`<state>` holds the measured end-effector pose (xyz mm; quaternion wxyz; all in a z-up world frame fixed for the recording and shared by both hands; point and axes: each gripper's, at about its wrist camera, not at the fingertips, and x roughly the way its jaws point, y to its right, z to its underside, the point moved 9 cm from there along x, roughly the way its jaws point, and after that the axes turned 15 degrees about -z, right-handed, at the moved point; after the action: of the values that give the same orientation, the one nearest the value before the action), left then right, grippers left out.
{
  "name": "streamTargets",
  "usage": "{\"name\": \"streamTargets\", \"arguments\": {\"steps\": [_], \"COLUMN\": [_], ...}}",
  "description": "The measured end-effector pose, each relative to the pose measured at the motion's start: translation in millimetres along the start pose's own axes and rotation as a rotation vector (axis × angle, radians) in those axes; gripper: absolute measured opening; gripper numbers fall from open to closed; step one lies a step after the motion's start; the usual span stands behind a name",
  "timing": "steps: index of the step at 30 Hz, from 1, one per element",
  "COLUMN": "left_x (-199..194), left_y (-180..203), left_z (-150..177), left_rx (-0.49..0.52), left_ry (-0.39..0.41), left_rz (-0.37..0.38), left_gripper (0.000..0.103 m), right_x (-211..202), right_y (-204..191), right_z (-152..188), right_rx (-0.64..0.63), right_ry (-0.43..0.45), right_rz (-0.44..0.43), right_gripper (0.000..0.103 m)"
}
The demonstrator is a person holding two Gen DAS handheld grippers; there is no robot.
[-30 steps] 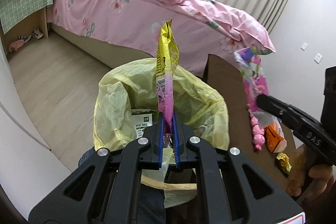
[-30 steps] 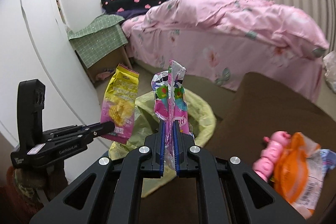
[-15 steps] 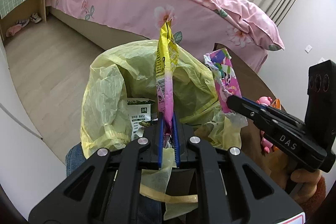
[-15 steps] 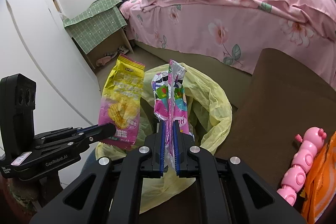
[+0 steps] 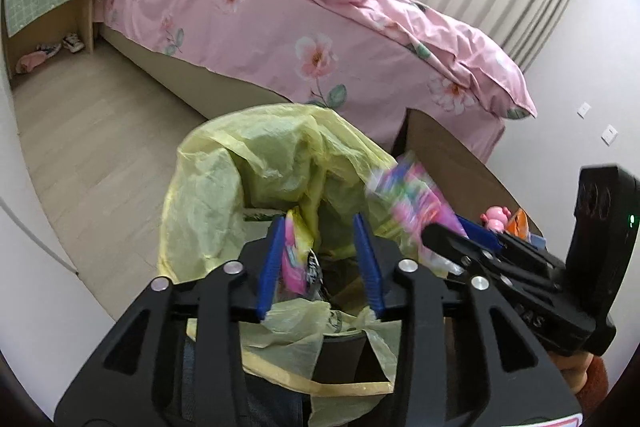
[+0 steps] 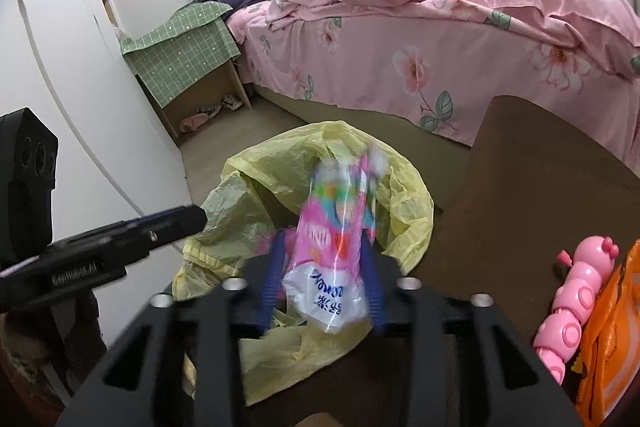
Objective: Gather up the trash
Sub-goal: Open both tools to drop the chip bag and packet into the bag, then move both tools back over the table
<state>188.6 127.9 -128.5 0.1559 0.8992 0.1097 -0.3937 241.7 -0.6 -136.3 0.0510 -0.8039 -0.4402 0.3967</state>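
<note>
My left gripper [image 5: 320, 259] hangs over the bin lined with a yellow bag [image 5: 256, 163], and its jaws are opening. A yellow and pink snack wrapper [image 5: 294, 251] lies loose against the left blue pad and slips down into the bag. My right gripper [image 6: 324, 267] is beside it over the same yellow bag [image 6: 280, 179], its jaws opening too. A pink patterned wrapper [image 6: 336, 247], blurred, drops between its spread pads without being pressed. Each wrist view shows the other gripper from the side: the right gripper [image 5: 444, 227] and the left gripper [image 6: 192, 219].
A brown table [image 6: 540, 187] stands right of the bin, with a pink caterpillar toy [image 6: 576, 291] and an orange wrapper [image 6: 612, 327] on it. Behind is a bed with a pink floral cover [image 5: 320, 27]. A white wall or door [image 6: 80, 107] closes off the left.
Both grippers went from shut on their wrappers to open. The yellow wrapper has dropped low between the left fingers; the pink wrapper is falling out of the right ones. The right gripper has sunk.
</note>
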Motion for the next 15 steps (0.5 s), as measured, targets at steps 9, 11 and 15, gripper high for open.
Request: {"name": "streamTargets", "arguments": {"steps": [9,11,15], "left_x": [-33.1,-38.7,-47.5], "left_y": [17.8,37.1,79.2], "left_z": [-11.2,-6.1,6.7], "left_rx": [0.031,0.07,0.171], "left_ry": [0.074,0.067,0.07], "left_rz": [0.012,0.05,0.111], "left_gripper": [0.052,0.052,0.056], "right_x": [-77.9,-105.4,-162.9], "right_y": [3.7,7.9,21.9], "right_z": [6.0,14.8,41.9], "right_rx": [0.009,0.003,0.004], "right_ry": [0.105,0.13,0.179], "right_rz": [0.045,0.083,0.181], "right_gripper": [0.042,0.042,0.042]}}
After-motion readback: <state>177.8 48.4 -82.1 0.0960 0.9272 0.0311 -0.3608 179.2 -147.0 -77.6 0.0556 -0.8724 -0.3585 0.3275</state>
